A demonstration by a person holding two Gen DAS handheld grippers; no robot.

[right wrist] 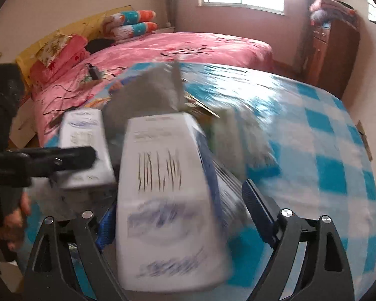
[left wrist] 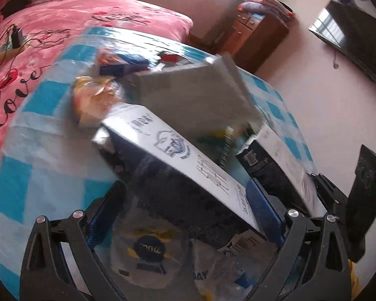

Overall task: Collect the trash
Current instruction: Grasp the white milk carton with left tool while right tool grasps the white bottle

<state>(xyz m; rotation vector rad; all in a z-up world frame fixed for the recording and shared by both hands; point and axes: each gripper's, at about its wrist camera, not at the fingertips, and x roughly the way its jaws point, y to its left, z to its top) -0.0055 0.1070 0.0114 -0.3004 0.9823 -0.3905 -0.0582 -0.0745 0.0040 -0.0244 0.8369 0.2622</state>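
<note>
**Both grippers at a pile of cartons on the checked cloth**

The left gripper [left wrist: 185,200] stands with jaws spread wide around a flat white-and-black printed carton [left wrist: 173,155]; whether its blue ribbed pads [left wrist: 262,208] press the carton cannot be told. The right gripper [right wrist: 173,213] likewise straddles a white printed cardboard box [right wrist: 165,200], jaws wide; contact is blurred. Both boxes sit in a heap with a grey flat box [left wrist: 195,95] and a crumpled clear plastic bag [left wrist: 148,245], on the blue-and-white checked tablecloth [right wrist: 325,150]. A pink bedspread [right wrist: 188,47] lies behind the table.
</note>
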